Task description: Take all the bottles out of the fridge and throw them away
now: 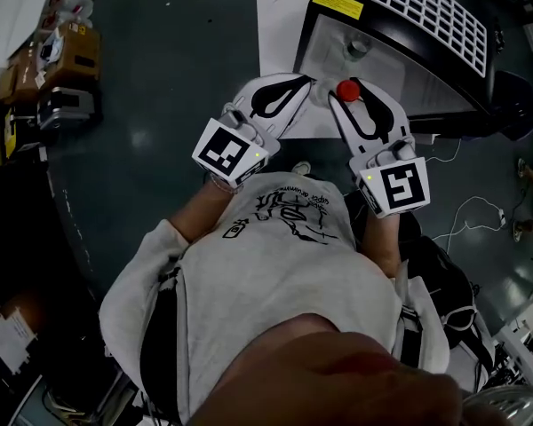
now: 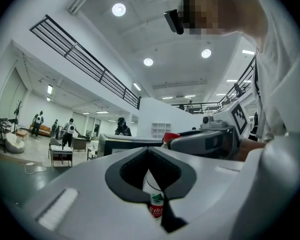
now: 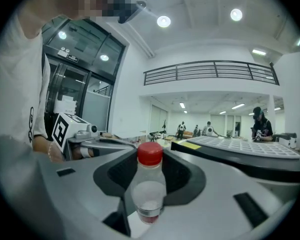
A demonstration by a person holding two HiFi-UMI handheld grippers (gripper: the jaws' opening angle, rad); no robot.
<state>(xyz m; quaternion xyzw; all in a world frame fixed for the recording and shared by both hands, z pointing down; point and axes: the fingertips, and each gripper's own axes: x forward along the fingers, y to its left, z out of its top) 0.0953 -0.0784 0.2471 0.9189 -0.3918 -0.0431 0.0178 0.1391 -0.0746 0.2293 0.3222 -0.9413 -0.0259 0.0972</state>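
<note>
Two out: our left claw [image 1: 298, 87] grips a labelled bottle [image 2: 155, 205], right claw [image 1: 351, 94] a red-capped bottle [image 3: 149, 186] (neither binned yet); what's left inside, we can't tell.

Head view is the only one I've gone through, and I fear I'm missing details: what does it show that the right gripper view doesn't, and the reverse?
Only the head view: the person's grey shirt from above, the dark floor and the white sheet beside the fridge. Only the right gripper view: the clear body of the bottle held in the right tongs, the balcony railing and people far off. Both: the bottle's red cap, the left tongs and the fridge's white grille.
</note>
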